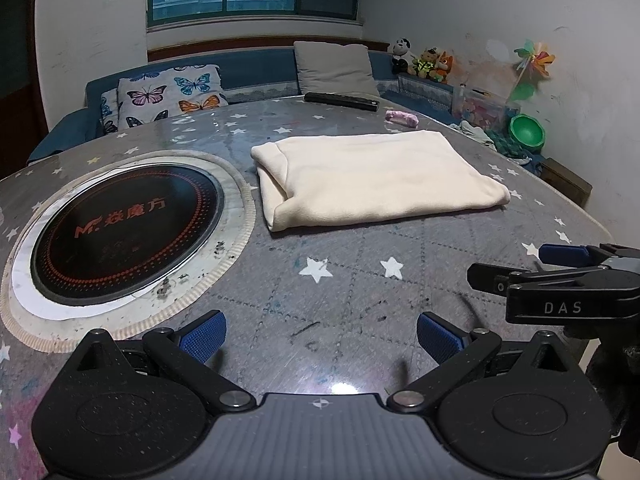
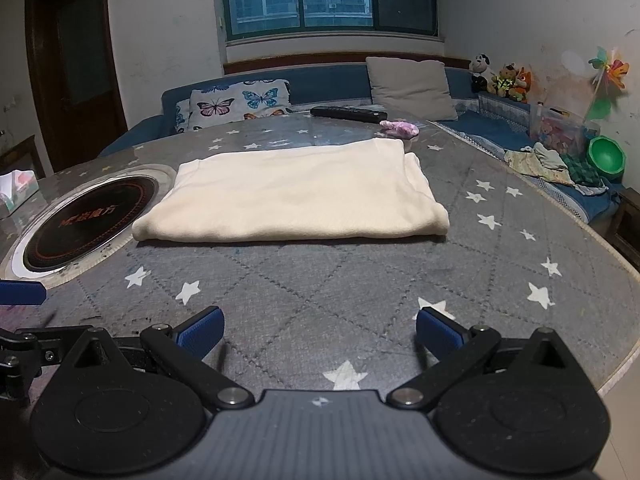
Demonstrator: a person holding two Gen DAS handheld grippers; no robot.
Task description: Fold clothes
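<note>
A cream garment lies folded into a flat rectangle on the grey star-patterned table; it also shows in the right wrist view. My left gripper is open and empty, low over the table in front of the garment, apart from it. My right gripper is open and empty, also short of the garment's near edge. The right gripper shows at the right edge of the left wrist view. A blue fingertip of the left gripper shows at the left edge of the right wrist view.
A round black induction hob is set into the table left of the garment. A black remote and a small pink cloth lie at the far edge. A tissue box stands far left. A sofa with cushions, toys and a green bowl lie beyond.
</note>
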